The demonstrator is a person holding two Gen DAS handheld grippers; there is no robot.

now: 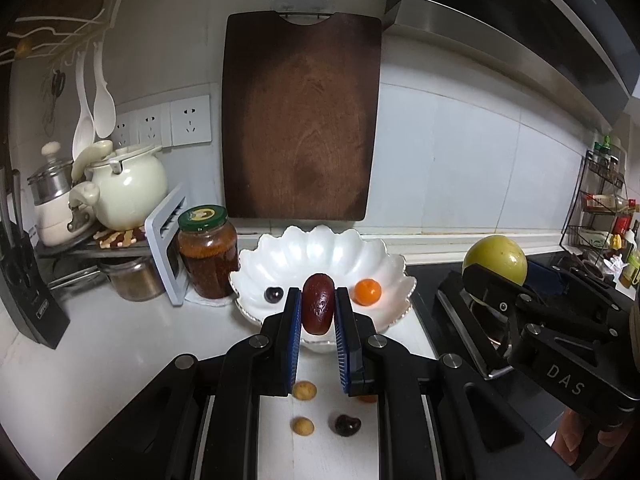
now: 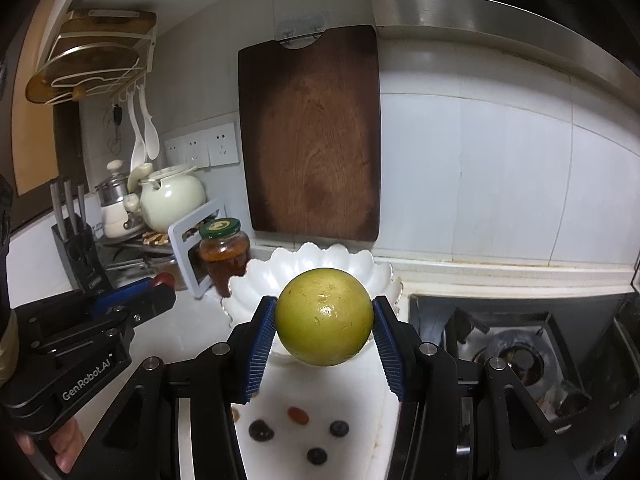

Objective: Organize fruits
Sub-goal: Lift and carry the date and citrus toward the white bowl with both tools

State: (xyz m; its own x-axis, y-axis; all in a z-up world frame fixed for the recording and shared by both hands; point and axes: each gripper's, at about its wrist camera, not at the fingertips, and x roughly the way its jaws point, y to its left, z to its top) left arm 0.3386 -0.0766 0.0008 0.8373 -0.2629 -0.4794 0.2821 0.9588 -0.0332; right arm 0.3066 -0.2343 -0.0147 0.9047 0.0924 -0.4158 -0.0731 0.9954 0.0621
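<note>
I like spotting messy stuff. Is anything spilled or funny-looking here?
Yes. The jar with the green lid has dark orange sauce running down its outside, onto the edge of the white scalloped bowl. Small fruits also lie loose on the counter instead of in the bowl.

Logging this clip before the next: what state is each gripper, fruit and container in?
left gripper: shut on dark red fruit, above the bowl's near rim
right gripper: shut on green fruit, lifted
white bowl: upright, holds a cherry and a small orange
jar: lid on
</note>
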